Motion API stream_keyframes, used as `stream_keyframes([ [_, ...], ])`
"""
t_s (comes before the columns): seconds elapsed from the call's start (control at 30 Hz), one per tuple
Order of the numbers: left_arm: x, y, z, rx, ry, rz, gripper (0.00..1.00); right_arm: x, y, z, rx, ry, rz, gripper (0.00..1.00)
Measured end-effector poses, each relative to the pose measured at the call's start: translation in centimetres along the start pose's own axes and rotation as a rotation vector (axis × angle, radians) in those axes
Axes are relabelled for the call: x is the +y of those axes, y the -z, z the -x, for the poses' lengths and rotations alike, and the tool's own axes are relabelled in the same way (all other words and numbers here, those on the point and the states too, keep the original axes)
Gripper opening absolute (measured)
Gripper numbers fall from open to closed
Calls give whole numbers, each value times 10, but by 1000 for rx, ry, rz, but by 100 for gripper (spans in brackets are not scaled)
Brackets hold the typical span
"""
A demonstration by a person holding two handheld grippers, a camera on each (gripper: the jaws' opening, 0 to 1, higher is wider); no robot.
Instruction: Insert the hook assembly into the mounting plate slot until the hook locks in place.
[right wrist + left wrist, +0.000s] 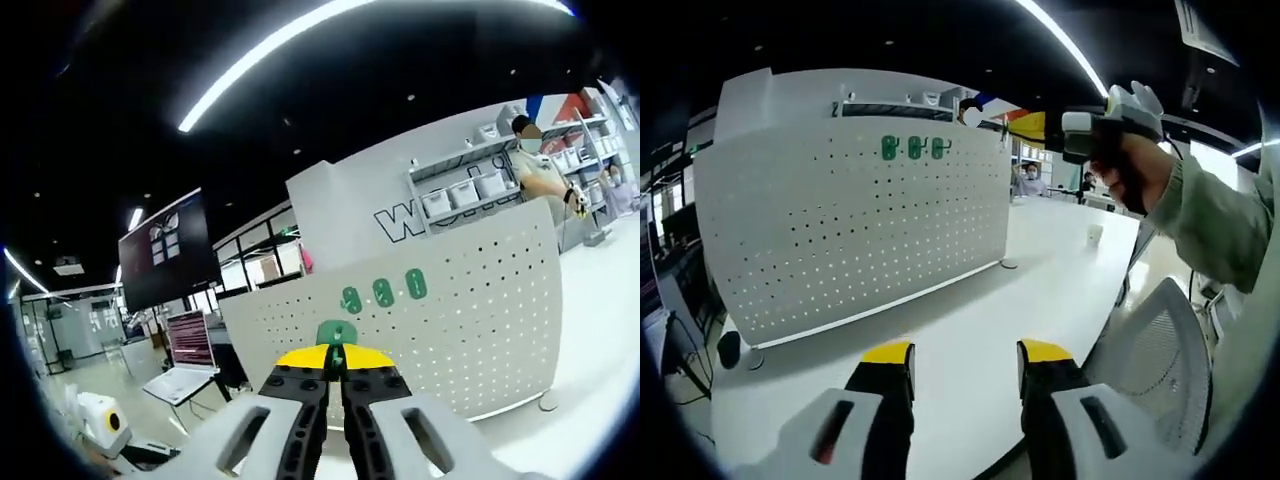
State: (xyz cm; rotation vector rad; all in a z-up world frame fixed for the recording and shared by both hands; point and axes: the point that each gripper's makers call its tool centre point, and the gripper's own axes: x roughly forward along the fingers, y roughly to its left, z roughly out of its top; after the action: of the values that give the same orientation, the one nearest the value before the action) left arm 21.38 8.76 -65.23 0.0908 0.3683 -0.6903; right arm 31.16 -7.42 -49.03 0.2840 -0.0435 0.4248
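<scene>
We can read one piece of lettering: a large outlined "W", with the start of a second letter cut off by shelving, on the white wall (395, 222) at two o'clock in the right gripper view.

A white table (1040, 290) is stretching away under the ceiling light strips (1065, 45); a mesh-backed chair (1160, 360) is standing at its near edge; a small white cup (1095, 235) is sitting far off on it; a laptop (185, 365) is lying open beneath a dark hanging screen (165, 250); shelves of white bins (465, 190) are lining the far wall, a person (540, 165) standing beside them.
</scene>
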Motion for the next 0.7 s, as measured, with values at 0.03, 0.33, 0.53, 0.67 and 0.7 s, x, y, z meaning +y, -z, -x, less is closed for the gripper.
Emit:
stream_keyframes([
  [0.03,1,1,1,2,-5,2,42,-2,-2,-1,-5,3,3,1],
  [0.33,4,6,3,15,-18,16,42,-27,-25,-15,-51,62,92,1],
  [0.53,6,5,2,14,-21,16,41,-43,-29,-26,-56,102,162,1],
  [0.67,8,6,2,19,-25,19,42,-51,-28,-33,-50,116,173,1],
  [0.7,9,6,2,20,-27,21,42,-55,-27,-37,-46,124,178,1],
])
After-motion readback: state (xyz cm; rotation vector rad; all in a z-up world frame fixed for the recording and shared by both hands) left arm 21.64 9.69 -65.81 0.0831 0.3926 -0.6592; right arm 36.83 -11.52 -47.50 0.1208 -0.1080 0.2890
